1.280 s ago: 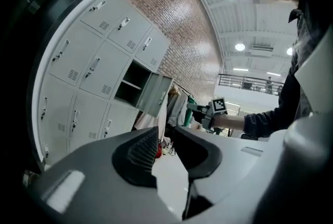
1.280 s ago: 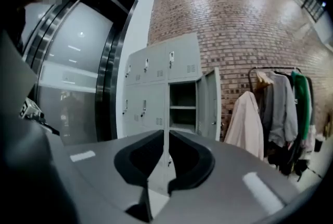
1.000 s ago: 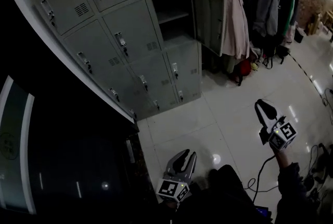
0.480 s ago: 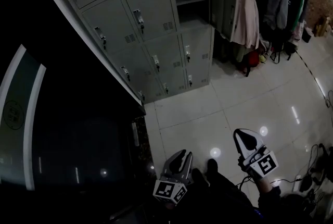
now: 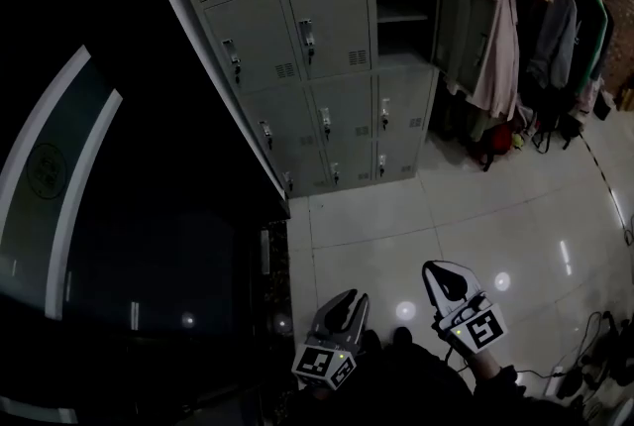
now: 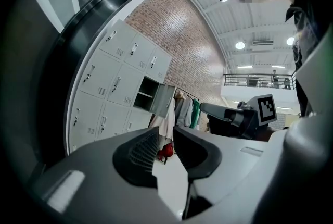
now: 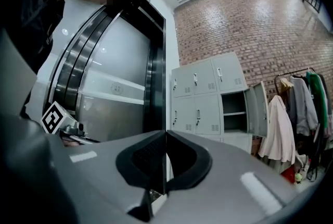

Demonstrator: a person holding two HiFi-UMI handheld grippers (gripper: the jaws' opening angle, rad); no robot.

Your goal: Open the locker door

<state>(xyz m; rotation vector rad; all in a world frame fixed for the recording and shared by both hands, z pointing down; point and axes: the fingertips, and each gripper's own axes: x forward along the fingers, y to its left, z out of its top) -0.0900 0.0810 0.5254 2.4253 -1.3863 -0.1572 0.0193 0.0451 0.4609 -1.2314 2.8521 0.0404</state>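
The grey locker bank (image 5: pixel 327 48) stands at the top of the head view. One door (image 5: pixel 466 23) on its right column hangs open, and the compartment (image 5: pixel 401 18) behind it shows a shelf. The other doors are closed. Both grippers are low, near the person's body and far from the lockers. My left gripper (image 5: pixel 347 303) has its jaws a little apart with nothing between them (image 6: pixel 165 134). My right gripper (image 5: pixel 443 273) is shut on nothing (image 7: pixel 165 137). The open door also shows in the left gripper view (image 6: pixel 161 100) and the right gripper view (image 7: pixel 256 108).
A rack of hanging coats (image 5: pixel 555 28) stands right of the lockers against the brick wall. A big dark cabinet with curved pale trim (image 5: pixel 129 246) fills the left side. Cables (image 5: pixel 594 355) lie on the glossy tiled floor (image 5: pixel 475 206) at the lower right.
The right gripper has dropped lower and come in toward the body. The lockers have slid right in the head view as the head turned. The left gripper has barely moved.
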